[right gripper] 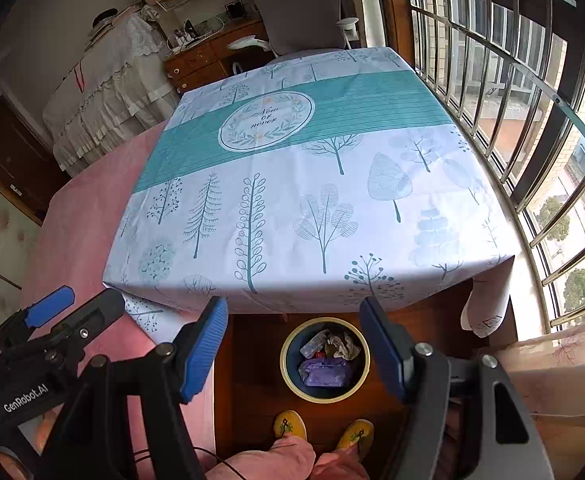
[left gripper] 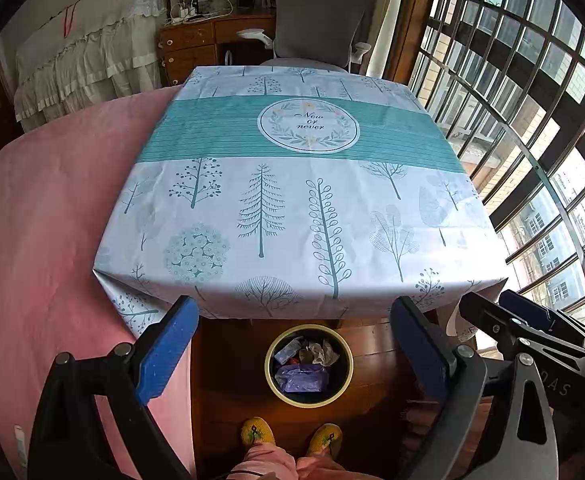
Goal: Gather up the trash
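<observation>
Here, your left gripper [left gripper: 294, 344] wide open and empty, right gripper [right gripper: 294, 350] likewise, both above the trash bin [left gripper: 270, 376] holding crumpled rubbish, tablecloth [left gripper: 292, 208] bare.

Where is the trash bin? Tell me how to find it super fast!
Find the big table with the tree-patterned cloth. Look down at the wooden floor just in front of its near edge, right by the person's yellow slippers. The trash bin is the only round thing there: a dark tub with a pale yellow rim, holding a purple bag and crumpled paper.
</observation>
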### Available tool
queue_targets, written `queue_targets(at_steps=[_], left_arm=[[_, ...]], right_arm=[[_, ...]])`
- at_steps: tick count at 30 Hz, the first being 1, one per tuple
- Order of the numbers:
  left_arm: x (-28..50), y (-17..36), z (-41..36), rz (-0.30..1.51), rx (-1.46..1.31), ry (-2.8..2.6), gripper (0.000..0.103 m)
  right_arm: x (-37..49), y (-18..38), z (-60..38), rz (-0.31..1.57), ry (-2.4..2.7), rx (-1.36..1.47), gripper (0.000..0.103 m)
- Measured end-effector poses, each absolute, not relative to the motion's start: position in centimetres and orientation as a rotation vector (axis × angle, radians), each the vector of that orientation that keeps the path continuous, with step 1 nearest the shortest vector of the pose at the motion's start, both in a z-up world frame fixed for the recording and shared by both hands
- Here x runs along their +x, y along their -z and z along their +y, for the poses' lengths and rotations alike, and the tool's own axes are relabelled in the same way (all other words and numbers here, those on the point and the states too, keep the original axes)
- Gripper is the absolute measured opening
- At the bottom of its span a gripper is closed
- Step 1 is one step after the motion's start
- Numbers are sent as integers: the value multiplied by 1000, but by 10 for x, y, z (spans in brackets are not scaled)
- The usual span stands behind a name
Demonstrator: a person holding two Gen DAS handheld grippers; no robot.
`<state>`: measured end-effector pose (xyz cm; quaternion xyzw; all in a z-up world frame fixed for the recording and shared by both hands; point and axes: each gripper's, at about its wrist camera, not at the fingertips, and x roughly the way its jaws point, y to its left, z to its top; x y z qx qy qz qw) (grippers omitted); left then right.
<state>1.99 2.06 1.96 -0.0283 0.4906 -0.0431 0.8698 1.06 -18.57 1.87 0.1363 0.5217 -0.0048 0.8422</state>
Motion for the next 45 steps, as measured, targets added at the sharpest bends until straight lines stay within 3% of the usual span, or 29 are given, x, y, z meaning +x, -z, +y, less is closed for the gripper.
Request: queue_targets(at_steps=[10,45], left_arm=[[15,-38,22,979,-42,58,96],[18,-41,15,974,-25,61,96]], right_arm=[[8,-46,-176,1038,21,235,69],[12,-47,-174,1033,36,218,69]])
